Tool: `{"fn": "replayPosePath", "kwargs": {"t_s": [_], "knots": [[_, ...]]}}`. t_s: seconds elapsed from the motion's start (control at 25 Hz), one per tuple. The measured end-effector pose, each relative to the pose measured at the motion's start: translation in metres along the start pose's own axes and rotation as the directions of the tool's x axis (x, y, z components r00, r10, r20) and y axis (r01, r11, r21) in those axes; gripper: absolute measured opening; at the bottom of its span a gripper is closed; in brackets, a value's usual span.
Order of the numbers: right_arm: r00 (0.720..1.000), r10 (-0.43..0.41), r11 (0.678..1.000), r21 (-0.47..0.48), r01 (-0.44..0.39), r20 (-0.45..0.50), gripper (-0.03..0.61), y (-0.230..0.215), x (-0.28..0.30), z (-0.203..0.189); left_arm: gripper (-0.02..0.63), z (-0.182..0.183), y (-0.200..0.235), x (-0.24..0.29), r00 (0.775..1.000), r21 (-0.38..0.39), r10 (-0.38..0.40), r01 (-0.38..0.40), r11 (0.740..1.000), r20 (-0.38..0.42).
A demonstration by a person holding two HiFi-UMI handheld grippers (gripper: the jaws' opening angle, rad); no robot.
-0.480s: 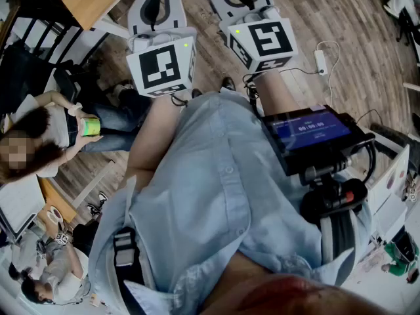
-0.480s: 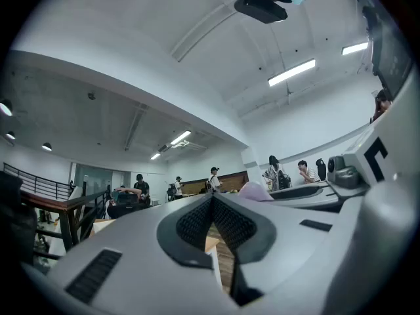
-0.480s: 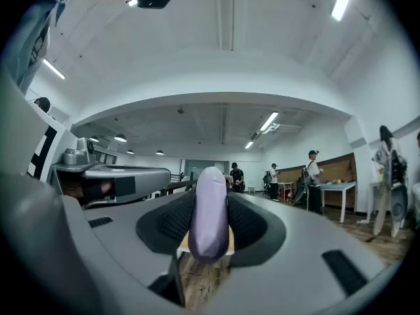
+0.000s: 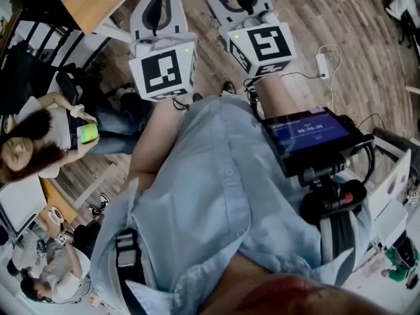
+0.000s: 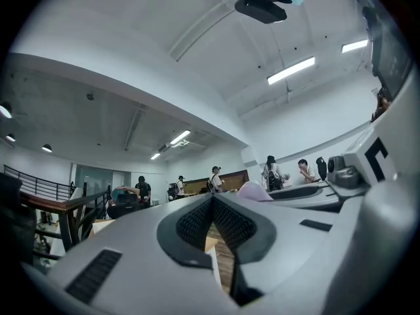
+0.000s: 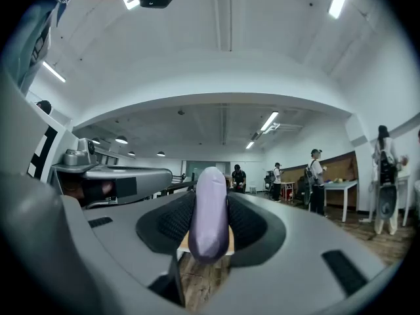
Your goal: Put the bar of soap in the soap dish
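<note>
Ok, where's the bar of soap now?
In the right gripper view, the bar of soap stands upright, clamped between the jaws of the right gripper.

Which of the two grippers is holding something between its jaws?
The right gripper: its jaws clamp a lilac bar of soap; the left gripper holds nothing.

Head camera steeply down, other two level, outward (floor (image 4: 341, 18) shared)

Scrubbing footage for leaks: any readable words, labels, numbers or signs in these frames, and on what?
chest screen: one row of white digits, too blurred to read.
marker cubes: black-and-white square patterns only, no words.
Nothing else in any view carries readable text.
</note>
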State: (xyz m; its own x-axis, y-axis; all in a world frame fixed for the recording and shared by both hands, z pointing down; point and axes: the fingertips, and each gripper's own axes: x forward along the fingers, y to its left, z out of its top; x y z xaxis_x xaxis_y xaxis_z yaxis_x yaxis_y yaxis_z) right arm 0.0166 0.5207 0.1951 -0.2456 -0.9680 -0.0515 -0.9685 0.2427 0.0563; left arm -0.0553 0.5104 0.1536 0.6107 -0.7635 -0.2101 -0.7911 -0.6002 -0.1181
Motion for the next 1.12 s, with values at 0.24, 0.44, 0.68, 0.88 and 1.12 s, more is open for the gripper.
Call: {"fn": "replayPosePath", "kwargs": {"t_s": [0.24, 0.44, 0.68, 0.88, 1.12], "knots": [[0.999, 0.024, 0.998, 0.055, -0.025, 0.033, 0.161, -0.012, -0.002, 0.0, 0.008, -0.007, -0.009, 0.005, 1.0, -0.004, 0.012, -0.012, 1.0, -0.028], [0.998, 0.059, 0.995, 0.079, -0.061, 0.029, 0.161, -0.06, -0.005, -0.009, 0.008, -0.02, -0.042, 0.041, 0.998, -0.011, 0.037, -0.038, 0.999, -0.05], [0.994, 0.1, 0.992, 0.078, -0.102, 0.038, 0.161, -0.075, 0.012, -0.009, 0.008, -0.033, -0.041, 0.058, 0.996, -0.034, 0.06, -0.063, 0.997, -0.068], [0.992, 0.118, 0.989, 0.086, -0.121, 0.043, 0.161, -0.08, 0.026, -0.011, 0.008, -0.044, -0.03, 0.068, 0.993, -0.026, 0.083, -0.085, 0.996, -0.082], [0.993, 0.119, 0.989, 0.081, -0.12, 0.017, 0.161, -0.084, 0.056, -0.023, 0.008, -0.056, -0.006, 0.091, 0.994, -0.032, 0.089, -0.091, 0.995, -0.07]]}}
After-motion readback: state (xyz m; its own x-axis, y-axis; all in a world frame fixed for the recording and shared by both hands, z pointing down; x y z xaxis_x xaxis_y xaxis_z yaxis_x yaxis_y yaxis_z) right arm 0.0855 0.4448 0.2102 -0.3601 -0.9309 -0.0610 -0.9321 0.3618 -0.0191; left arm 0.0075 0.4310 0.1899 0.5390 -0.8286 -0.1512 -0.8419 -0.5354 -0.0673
